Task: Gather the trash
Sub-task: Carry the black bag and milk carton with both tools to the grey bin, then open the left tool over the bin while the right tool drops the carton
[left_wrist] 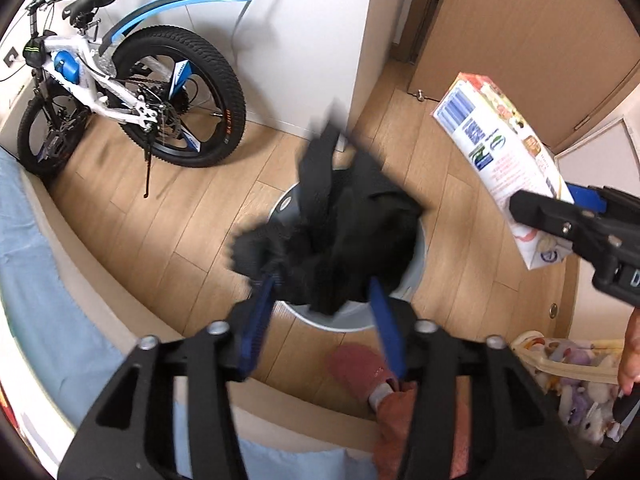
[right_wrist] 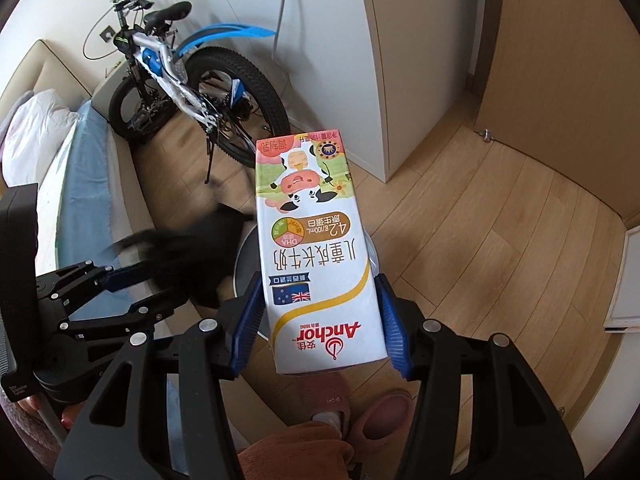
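Now we hold the milk carton (right_wrist: 316, 256) with its long axis pointing away from us, print upside down. It is white, with a cartoon cow. The right gripper (right_wrist: 318, 320) fingers (right_wrist: 390, 320) clamp its sides above the bin (left_wrist: 416, 264). The left gripper (left_wrist: 324, 308) fingers (left_wrist: 256, 320) stand apart around blurred black cloth (left_wrist: 340, 220), without pressing it.
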